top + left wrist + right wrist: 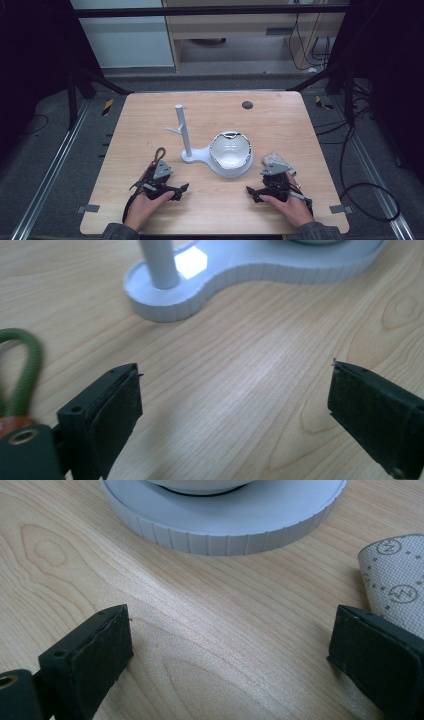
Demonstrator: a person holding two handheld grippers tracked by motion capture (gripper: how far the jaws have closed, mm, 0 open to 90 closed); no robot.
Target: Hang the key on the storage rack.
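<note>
Two claws, left [162, 186] and right [270, 189], gape empty; white stand [186, 134] ahead.

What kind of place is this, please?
Probably a lab or workshop set up for recording. A wooden table stands inside a dark metal frame, loose cables lie on the grey floor, and the person holds two grippers.

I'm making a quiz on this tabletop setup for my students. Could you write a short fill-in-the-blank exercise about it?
1. The bowl sits on the round end of a white ____.
2. The jaws of the left gripper stand ____, with nothing between them.
3. The green loop lies beside the ____ gripper.
4. The patterned cloth lies on the ____.

Missing words: stand; open; left; table
</note>
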